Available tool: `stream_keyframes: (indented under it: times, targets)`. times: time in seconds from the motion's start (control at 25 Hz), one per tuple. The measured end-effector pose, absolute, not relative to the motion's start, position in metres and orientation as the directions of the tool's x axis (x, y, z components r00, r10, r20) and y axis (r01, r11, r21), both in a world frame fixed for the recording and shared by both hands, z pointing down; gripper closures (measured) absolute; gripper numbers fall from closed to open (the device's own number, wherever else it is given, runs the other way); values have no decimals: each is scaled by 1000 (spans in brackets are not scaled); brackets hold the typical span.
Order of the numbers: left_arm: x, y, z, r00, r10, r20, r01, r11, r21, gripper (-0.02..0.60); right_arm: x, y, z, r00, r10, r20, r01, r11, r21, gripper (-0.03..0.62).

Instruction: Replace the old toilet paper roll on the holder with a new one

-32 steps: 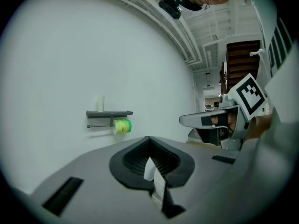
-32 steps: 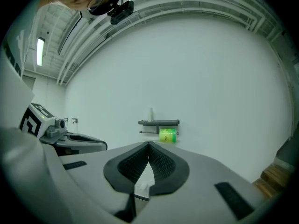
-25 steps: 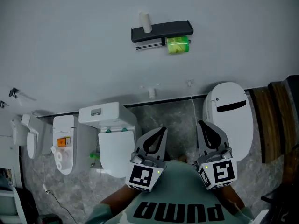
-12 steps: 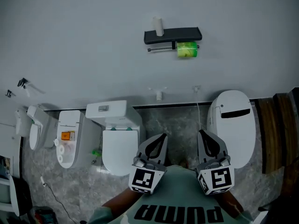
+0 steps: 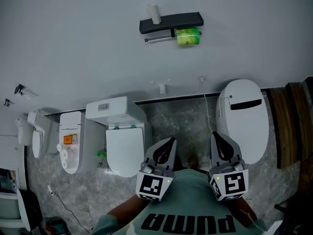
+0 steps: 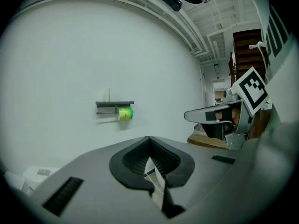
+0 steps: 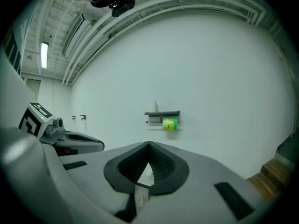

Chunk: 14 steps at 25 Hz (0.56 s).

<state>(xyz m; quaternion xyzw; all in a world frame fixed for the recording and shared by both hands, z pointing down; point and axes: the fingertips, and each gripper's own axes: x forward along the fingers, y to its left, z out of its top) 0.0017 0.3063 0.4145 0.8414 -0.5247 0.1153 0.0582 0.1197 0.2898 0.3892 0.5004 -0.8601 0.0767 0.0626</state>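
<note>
- Left gripper [image 5: 164, 146]: jaws closed together, nothing held.
- Right gripper [image 5: 221, 140]: jaws closed together, nothing held.
- Both: well apart from green roll [image 5: 187, 36] on wall holder [image 5: 171, 22].

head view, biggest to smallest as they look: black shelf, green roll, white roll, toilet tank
1. toilet tank (nearer the camera)
2. black shelf
3. green roll
4. white roll, close to the green one
</note>
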Motion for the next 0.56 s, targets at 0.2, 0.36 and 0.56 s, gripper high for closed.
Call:
stream_keyframes:
  times: [0.2,0.36,0.56]
  targets:
    - [3,306,419,425,-866,262,-896,-444,-15,577,124,292,393,-478,-857,191,-878,474,-73,586]
    - [7,305,419,435,-861,264,-890,-455,-16,577,126,292,393,-477,-857,195,-878,473,-71,586]
    - [3,305,422,433,-862,265,-892,-452,-12,577,124,292,396,-475,-857,198,-879,471,-71,586]
